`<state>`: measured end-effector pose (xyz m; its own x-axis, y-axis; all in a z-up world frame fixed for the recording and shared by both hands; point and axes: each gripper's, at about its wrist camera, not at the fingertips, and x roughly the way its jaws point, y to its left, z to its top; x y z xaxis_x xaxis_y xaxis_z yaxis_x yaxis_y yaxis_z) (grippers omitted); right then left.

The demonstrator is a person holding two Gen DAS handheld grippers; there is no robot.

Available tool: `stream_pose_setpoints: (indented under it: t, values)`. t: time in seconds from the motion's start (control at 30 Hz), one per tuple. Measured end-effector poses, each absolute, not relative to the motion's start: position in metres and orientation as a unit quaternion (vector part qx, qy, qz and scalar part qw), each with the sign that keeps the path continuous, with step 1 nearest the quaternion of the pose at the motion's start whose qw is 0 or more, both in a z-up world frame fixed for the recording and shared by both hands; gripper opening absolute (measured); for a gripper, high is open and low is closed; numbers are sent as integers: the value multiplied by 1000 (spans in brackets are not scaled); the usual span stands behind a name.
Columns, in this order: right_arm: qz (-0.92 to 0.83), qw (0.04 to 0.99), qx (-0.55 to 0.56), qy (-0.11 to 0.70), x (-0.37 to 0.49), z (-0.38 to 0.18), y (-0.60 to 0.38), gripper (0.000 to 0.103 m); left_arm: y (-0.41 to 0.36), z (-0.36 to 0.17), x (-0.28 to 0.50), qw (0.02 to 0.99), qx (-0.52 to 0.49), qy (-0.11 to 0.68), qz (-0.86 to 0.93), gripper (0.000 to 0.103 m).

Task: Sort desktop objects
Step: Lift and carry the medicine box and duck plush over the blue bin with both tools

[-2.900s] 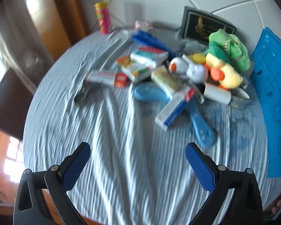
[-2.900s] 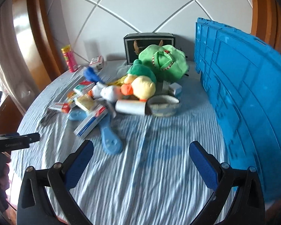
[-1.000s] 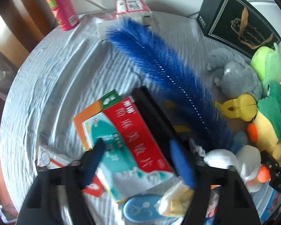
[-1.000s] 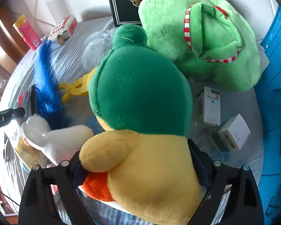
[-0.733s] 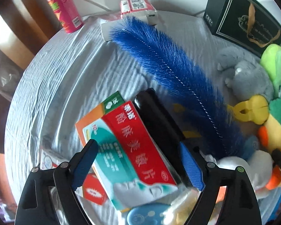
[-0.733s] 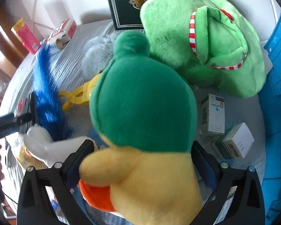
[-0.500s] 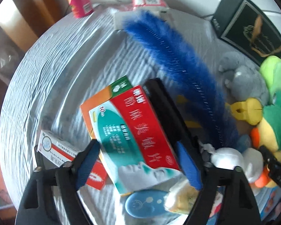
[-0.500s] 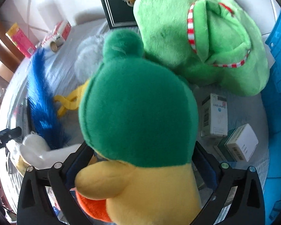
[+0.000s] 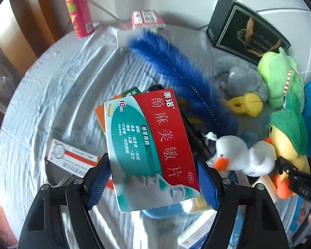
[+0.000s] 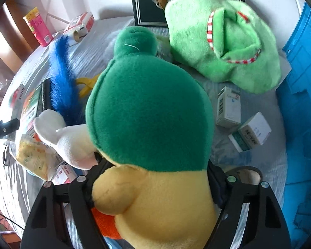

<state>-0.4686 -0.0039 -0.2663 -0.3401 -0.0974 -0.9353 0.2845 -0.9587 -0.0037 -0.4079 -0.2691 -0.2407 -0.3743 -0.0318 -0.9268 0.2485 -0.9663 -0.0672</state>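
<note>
Your left hand-held gripper (image 9: 154, 181) has just closed in — its blue pads (image 9: 99, 179) now press both long edges of the red-and-teal medicine box (image 9: 150, 147), held above the cloth-covered counter (image 9: 51, 95). Your right hand-held gripper (image 10: 151, 183) has likewise closed in, clamped on the yellow body of the green-capped plush duck (image 10: 151, 137) — beside the white plush duck (image 10: 70, 143).

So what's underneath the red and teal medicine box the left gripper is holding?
Under the red and teal medicine box an orange and green carton peeks out, with a black flat case and a blue plastic piece. The box covers the rest.
</note>
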Motion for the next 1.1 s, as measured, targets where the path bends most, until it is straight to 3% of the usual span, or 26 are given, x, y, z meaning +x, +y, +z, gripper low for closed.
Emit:
stream_pose_setpoints:
  t: [0.6, 0.77, 1.1]
  values:
    - [-871, 131, 463, 97, -404, -96, 28, 79, -212, -101, -353, 64, 480, 57, -873, 77]
    - [-893, 108, 413, 140, -373, -27, 50, 79, -186, -56, -332, 55, 468, 39, -881, 77]
    - [-930, 3, 346, 125, -301, 82, 131, 79, -108, 21, -305, -22, 410, -10, -912, 77]
